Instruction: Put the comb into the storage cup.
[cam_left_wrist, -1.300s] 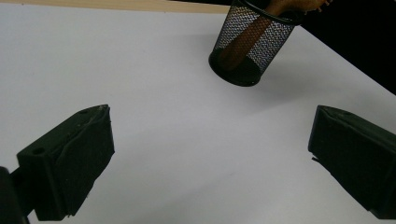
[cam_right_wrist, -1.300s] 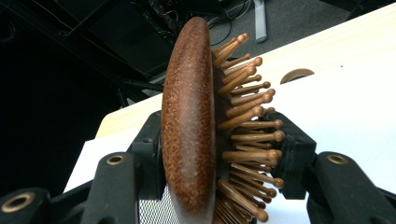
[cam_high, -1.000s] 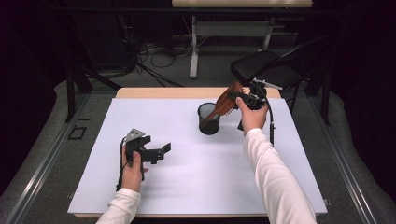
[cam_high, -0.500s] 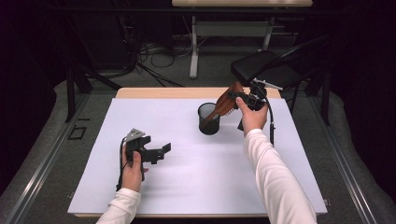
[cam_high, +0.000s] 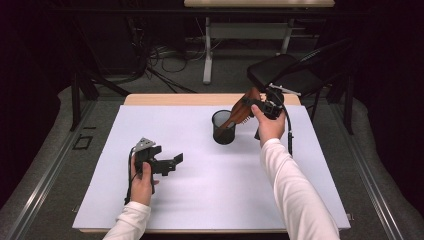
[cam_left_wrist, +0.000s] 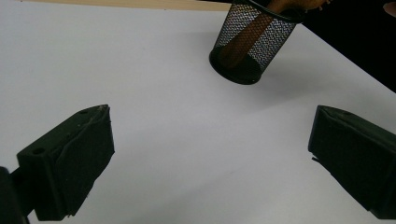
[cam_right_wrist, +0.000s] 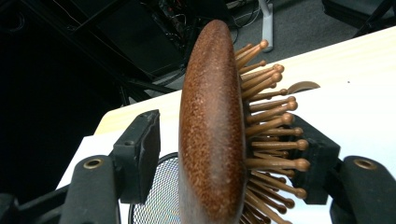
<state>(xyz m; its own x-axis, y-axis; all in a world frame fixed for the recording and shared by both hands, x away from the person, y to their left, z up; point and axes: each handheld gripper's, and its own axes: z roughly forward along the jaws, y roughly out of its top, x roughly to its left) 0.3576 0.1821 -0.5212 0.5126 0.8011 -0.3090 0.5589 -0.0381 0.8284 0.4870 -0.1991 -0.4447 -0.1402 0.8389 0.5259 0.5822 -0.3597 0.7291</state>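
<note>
A person sits at a table covered with a white sheet (cam_high: 200, 200), seen from above, holding a two-jaw gripper in each hand. The right gripper (cam_high: 252, 107), at about one o'clock from the middle of the sheet, stands around the head of a brown wooden hairbrush (cam_high: 242, 111). The brush leans with its handle down inside a black mesh cup (cam_high: 223, 127), which stands upright on the sheet at about twelve o'clock from centre. In the right gripper view the hairbrush (cam_right_wrist: 210, 130) rises between the two black jaws, its smooth back facing the left-hand jaw with a visible gap, its bristles reaching toward the right-hand jaw; whether the bristles touch that pad cannot be told. These jaws have just been opening, with the brush head between them, so the grip looks released. The mesh cup (cam_right_wrist: 156, 196) sits just below the brush. The left gripper (cam_high: 170, 164) rests at about eight o'clock from centre, well apart from the cup, its jaws spread wide with nothing between them. In the left gripper view the mesh cup (cam_left_wrist: 254, 42) stands at about one o'clock.
</note>
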